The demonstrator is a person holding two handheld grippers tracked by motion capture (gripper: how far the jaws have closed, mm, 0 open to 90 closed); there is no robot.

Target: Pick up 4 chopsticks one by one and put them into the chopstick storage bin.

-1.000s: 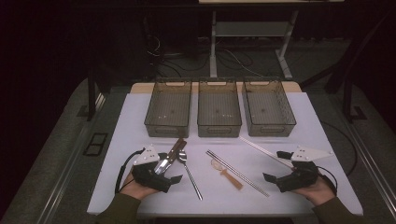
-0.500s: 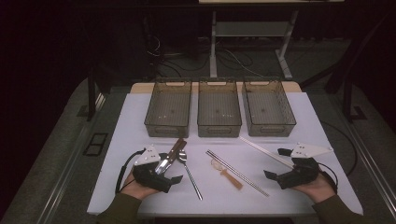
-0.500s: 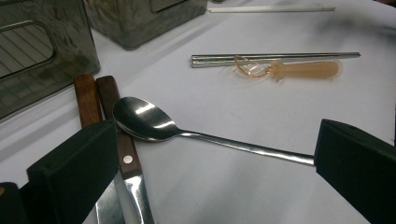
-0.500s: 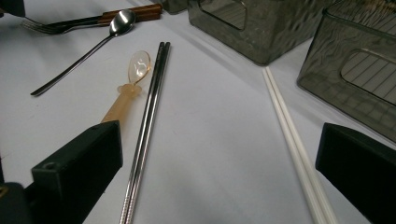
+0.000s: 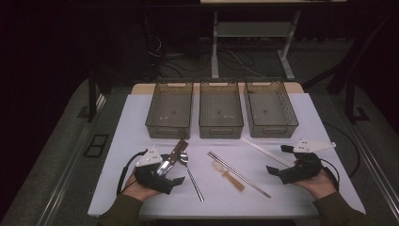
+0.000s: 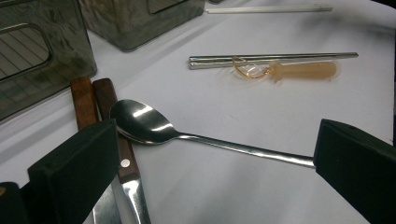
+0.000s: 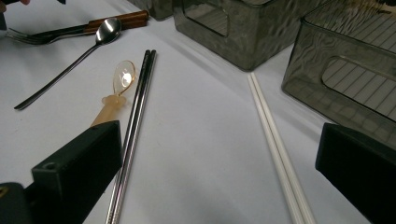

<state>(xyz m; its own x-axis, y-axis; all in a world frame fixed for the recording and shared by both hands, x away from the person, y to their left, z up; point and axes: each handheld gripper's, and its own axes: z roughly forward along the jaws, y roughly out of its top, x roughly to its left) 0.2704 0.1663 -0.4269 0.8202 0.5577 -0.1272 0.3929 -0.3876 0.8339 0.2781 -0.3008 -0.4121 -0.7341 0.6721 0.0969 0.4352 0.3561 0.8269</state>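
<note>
Metal spoon (image 6: 149, 123) between open left gripper (image 6: 215, 168) jaws, untouched.

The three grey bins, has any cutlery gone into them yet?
Not yet. All three grey mesh bins look empty. The left tool is open around the steel spoon, and the right tool is open near the white chopsticks. The metal chopsticks and amber plastic spoon lie on the table, unsorted.

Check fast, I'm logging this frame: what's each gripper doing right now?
Left gripper: jaws open, holding nothing, over the metal spoon.
Right gripper: jaws open, holding nothing, between steel chopsticks and white chopsticks.
</note>
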